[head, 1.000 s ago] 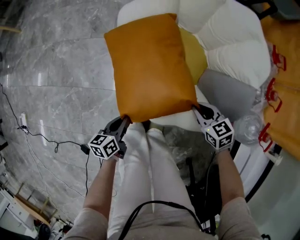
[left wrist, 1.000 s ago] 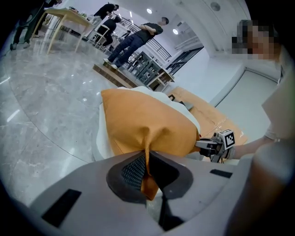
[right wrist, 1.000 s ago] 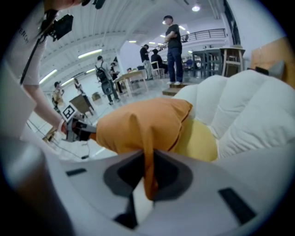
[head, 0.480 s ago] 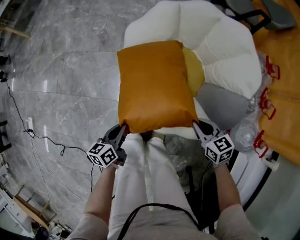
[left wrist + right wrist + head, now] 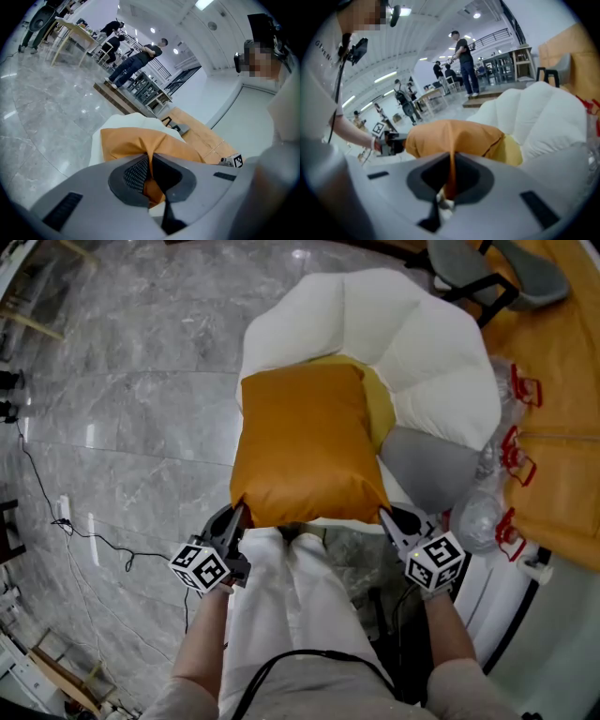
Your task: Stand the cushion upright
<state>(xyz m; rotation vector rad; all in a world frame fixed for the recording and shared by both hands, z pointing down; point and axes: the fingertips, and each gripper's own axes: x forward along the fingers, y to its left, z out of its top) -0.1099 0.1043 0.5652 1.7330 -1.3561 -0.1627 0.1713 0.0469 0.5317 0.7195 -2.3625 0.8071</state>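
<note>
Orange cushion (image 5: 305, 442) gripped at 2 near corners: left gripper (image 5: 239, 514) clamped, right gripper (image 5: 384, 517) just closed tighter on fabric. Lifting step, probably; next: tip upright against armchair (image 5: 412, 343) back.

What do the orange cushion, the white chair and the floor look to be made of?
The orange cushion: smooth, faintly sheened cloth or faux leather, creasing softly at its near corners; which, unclear. The white chair: matte plush upholstery, puffed into padded lobes. The floor: polished grey veined stone or stone-look tile, with light reflections.
</note>
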